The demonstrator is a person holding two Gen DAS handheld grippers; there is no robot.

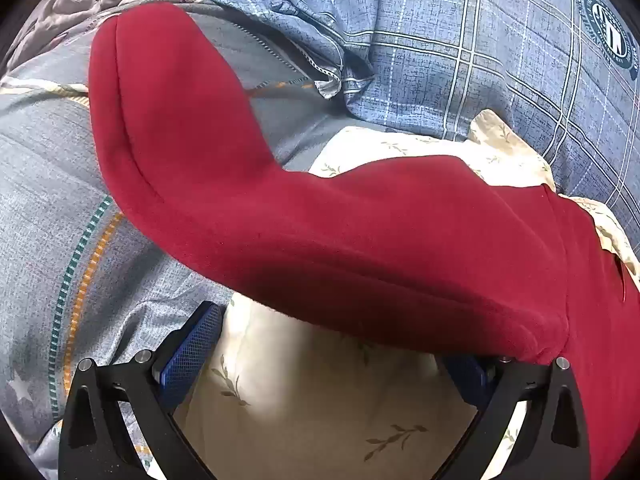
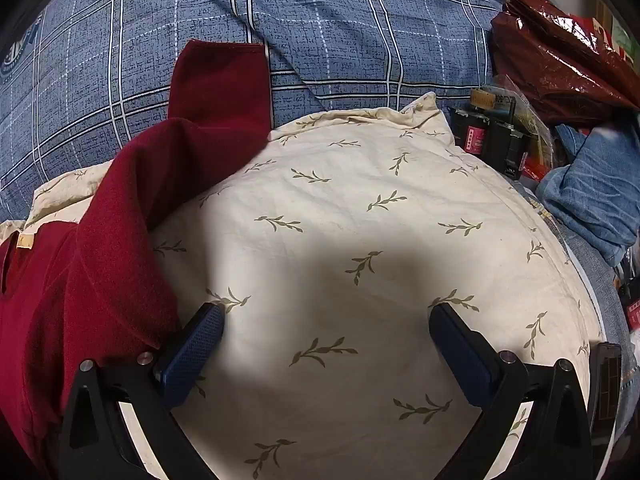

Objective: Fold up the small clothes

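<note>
Looking down my left gripper (image 1: 320,344), I see its jaws spread wide with nothing pinched between them; the red garment (image 1: 280,232) drapes across in front of and above the fingertips, and it covers the tip of the right-hand finger, so I cannot tell whether cloth touches that pad. The garment's long part, which I take for a sleeve, runs from the lower right of that view up and away to the upper left, ending out over the grey striped bedding (image 1: 60,184). Its body lies to the right, on the cream leaf-print pillow (image 1: 304,412).

My right gripper (image 2: 326,334) is also wide and holds nothing. It hovers over bare pillow (image 2: 360,216), and the red garment (image 2: 104,248) lies wholly to its left, bunched just beside the left finger, with another red panel reaching up toward the blue plaid quilt (image 2: 320,20). A small tan label (image 2: 25,241) shows near the far left edge.

So the cloth sits between my two hands, nearer the left one. I judge the sleeve is the next thing to fold inward, and the left gripper is better placed to take it, since the sleeve's axis leads straight away from it.
</note>
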